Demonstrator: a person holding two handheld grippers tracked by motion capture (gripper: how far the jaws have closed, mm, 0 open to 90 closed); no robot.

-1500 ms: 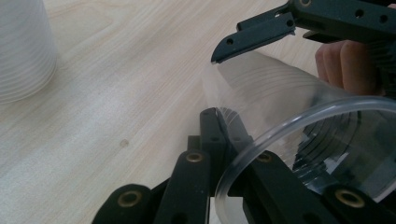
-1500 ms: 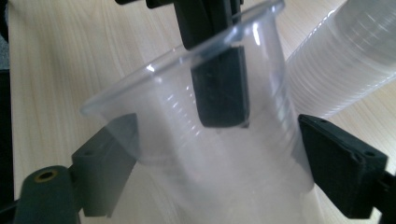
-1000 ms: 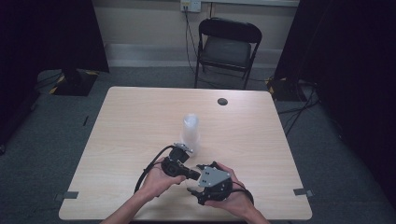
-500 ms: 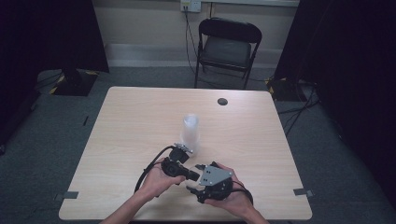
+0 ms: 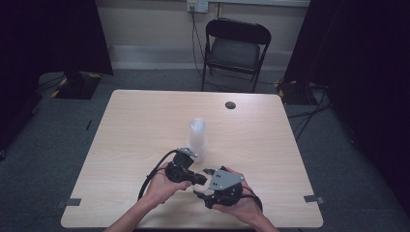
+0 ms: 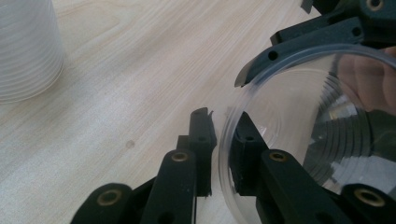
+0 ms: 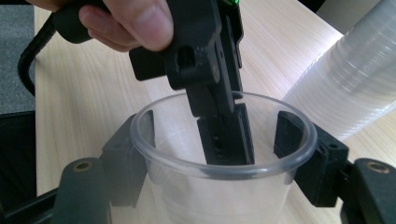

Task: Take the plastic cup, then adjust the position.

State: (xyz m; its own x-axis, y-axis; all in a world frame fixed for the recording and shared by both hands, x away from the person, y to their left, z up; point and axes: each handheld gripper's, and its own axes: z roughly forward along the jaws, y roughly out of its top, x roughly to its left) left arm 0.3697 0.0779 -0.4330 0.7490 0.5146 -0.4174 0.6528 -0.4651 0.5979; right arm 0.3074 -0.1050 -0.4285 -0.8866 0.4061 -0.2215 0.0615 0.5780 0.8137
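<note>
We see most of the desk (image 5: 145, 125) bare: whole left half, far edge and right side open for passing. Only obstacles: a stack of clear cups (image 5: 197, 137) standing mid-desk, just beyond the left gripper (image 5: 199, 178), and a small dark disc (image 5: 230, 105) near the far right corner. Near edge is crowded: both hands meet there, the right gripper (image 5: 205, 182) clamps a clear cup (image 7: 224, 158) from outside and one left jaw sits inside its rim, so no gap between the two. A black cable (image 5: 154, 171) loops left of the hands. The chair (image 5: 235, 50) stands off the far edge.
</note>
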